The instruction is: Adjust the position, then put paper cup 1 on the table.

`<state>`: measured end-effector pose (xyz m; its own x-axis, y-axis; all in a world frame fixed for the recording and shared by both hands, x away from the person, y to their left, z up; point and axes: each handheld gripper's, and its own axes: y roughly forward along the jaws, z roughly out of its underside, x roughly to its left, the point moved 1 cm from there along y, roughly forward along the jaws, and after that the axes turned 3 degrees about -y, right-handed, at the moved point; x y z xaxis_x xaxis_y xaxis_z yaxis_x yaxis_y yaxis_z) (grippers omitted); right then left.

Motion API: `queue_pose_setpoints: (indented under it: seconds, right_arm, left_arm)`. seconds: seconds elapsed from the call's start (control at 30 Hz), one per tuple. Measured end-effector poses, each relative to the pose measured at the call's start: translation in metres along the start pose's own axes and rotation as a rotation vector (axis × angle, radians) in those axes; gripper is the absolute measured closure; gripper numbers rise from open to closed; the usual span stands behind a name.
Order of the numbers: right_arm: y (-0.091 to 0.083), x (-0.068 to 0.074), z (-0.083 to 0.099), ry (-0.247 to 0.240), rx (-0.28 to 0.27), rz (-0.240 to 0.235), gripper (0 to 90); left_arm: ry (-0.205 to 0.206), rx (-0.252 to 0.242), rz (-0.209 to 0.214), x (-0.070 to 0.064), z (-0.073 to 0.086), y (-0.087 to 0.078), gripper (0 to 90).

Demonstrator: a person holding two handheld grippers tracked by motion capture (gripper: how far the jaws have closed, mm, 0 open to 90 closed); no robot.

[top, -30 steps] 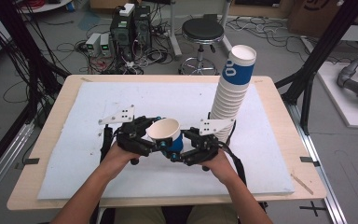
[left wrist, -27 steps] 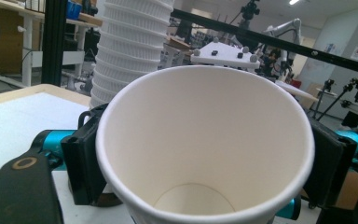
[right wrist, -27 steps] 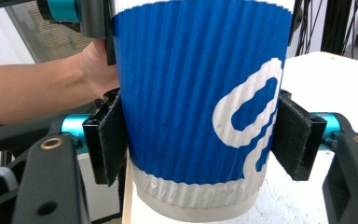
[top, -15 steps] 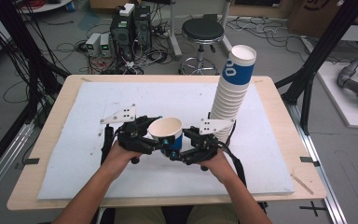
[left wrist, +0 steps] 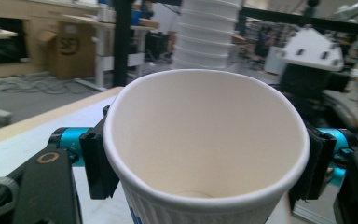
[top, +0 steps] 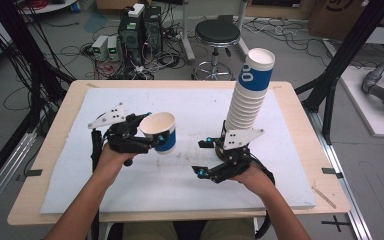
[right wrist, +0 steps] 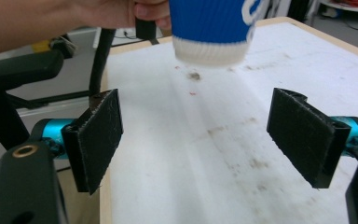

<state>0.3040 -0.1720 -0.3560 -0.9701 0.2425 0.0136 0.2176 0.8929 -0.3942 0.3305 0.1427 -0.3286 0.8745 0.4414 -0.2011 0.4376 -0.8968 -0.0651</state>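
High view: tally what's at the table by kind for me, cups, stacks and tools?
Single paper cup, held in the left tool: 1
Cup stack, standing upright on the white mat: 1
Handheld tools, left and right tool: 2
Total: 4

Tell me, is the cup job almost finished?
Partly. One cup is already off the tall stack. The left claw holds it in the air, tipped, while the right claw is open and empty. Left to do: setting it on the white mat.
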Motion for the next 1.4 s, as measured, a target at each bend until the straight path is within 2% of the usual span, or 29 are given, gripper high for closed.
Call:
queue_pose_setpoints:
  seconds: [0.1, 0.17, 0.3, 0.53, 0.6, 0.67, 0.8, 1.0, 1.07, 1.17, 1.3, 1.4]
  right_arm:
    - [-0.014, -0.001, 0.003, 0.012, -0.003, 0.024, 18.6]
    - [-0.024, -0.001, 0.006, 0.023, -0.002, 0.046, 18.6]
    - [-0.045, 0.001, 0.011, 0.037, -0.011, 0.076, 18.6]
    - [-0.073, -0.001, 0.019, 0.052, -0.029, 0.140, 18.7]
    - [-0.078, 0.000, 0.019, 0.042, -0.033, 0.150, 18.7]
    - [-0.081, 0.002, 0.018, 0.035, -0.037, 0.153, 18.6]
    - [-0.089, 0.002, 0.020, 0.022, -0.025, 0.197, 18.7]
    - [-0.095, 0.002, 0.030, 0.038, -0.032, 0.224, 18.7]
    - [-0.096, 0.002, 0.032, 0.049, -0.046, 0.232, 18.7]
    - [-0.098, 0.001, 0.034, 0.050, -0.061, 0.237, 18.7]
    - [-0.099, -0.001, 0.042, 0.063, -0.067, 0.245, 18.7]
    - [-0.097, -0.004, 0.049, 0.068, -0.061, 0.243, 18.7]
  left_arm:
    - [0.027, -0.018, -0.090, 0.007, 0.001, -0.008, 25.0]
    - [0.014, -0.036, -0.117, 0.013, 0.002, -0.015, 24.7]
    - [0.014, -0.043, -0.169, 0.023, 0.006, -0.024, 24.6]
    - [0.012, -0.065, -0.210, 0.032, 0.010, -0.038, 24.6]
    - [0.018, -0.078, -0.223, 0.033, 0.010, -0.041, 24.1]
    - [0.015, -0.089, -0.237, 0.035, 0.010, -0.043, 23.9]
    - [0.031, -0.101, -0.269, 0.042, 0.010, -0.047, 23.9]
    - [0.048, -0.111, -0.310, 0.060, 0.013, -0.051, 23.9]
    - [0.041, -0.121, -0.312, 0.067, 0.015, -0.051, 23.9]
    - [0.055, -0.108, -0.328, 0.076, 0.019, -0.049, 23.7]
    - [0.049, -0.090, -0.360, 0.086, 0.026, -0.046, 23.2]
    - [0.024, -0.074, -0.387, 0.090, 0.032, -0.044, 22.7]
